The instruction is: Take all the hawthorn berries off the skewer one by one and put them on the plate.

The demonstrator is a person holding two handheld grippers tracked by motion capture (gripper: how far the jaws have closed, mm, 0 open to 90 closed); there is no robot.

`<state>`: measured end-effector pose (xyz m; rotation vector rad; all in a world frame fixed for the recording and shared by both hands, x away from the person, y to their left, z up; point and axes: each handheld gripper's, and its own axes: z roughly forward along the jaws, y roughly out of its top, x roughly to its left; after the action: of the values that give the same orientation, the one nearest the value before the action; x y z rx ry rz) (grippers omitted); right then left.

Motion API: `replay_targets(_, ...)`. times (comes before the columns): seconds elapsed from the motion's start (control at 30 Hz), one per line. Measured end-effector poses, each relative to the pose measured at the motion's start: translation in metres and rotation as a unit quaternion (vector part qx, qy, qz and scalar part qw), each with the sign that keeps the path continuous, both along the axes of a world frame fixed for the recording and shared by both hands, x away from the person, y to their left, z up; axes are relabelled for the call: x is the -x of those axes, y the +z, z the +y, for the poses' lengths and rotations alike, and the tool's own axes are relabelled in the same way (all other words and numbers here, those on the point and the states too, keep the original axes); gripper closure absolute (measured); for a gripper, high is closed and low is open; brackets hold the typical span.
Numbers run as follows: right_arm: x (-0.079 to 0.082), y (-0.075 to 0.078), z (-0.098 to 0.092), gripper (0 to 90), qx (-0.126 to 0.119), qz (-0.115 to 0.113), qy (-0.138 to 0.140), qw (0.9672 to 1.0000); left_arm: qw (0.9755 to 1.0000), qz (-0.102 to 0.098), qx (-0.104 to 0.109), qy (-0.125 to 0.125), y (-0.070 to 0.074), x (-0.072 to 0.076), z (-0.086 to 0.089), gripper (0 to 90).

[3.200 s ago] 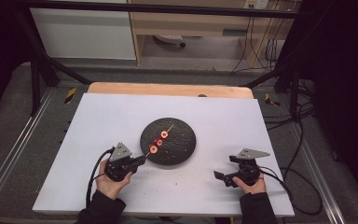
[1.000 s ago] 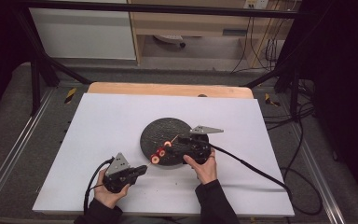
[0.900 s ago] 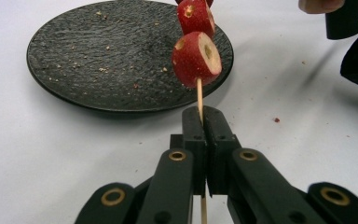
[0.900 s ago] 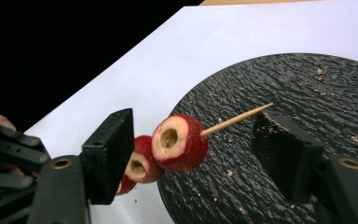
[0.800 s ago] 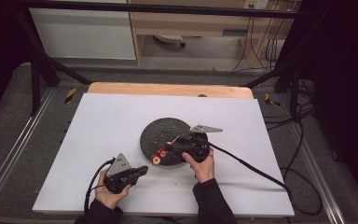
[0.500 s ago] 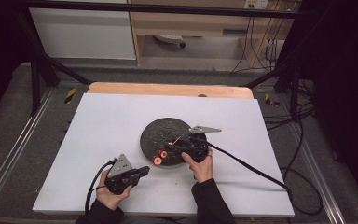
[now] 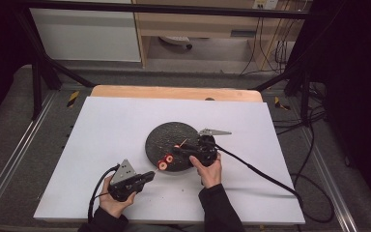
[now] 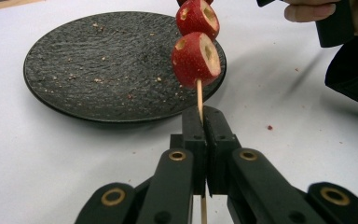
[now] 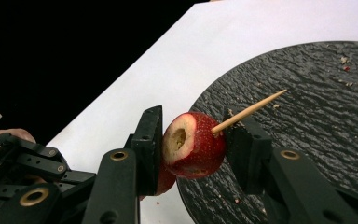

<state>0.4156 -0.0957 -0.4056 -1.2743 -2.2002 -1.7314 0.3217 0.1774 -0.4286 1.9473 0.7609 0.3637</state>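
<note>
In the left gripper view a third strawberry is cut off by the top edge, and the skewer's lower end leaves the bottom edge. In the right gripper view a second strawberry hides behind the tongs' near jaw.

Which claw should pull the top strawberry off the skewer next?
The right claw: it has just closed around the top strawberry near the skewer tip. The left claw is shut on the stick's lower end, anchoring it.

We see a white bench, a wooden shelf behind it, and cables hanging beside the shelf.
</note>
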Motion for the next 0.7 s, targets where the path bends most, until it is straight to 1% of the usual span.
replay_targets(0.2,0.000,0.005,-0.003,60.8,-0.007,-0.005,-0.003,1.0000,1.0000,-0.007,0.004,0.000,0.002,0.001,0.001,88.2)
replay_targets(0.33,-0.002,0.010,-0.007,61.1,-0.006,-0.016,-0.020,0.9996,0.9999,-0.010,0.007,0.002,0.003,0.002,0.002,88.2)
replay_targets(0.47,-0.005,0.017,-0.012,61.2,-0.005,-0.023,-0.034,0.9992,0.9999,-0.012,0.008,0.002,0.004,0.003,0.004,88.2)
replay_targets(0.7,-0.017,0.027,-0.023,61.3,0.003,-0.035,-0.056,0.9979,0.9999,-0.010,0.009,0.006,0.004,0.002,0.006,88.2)
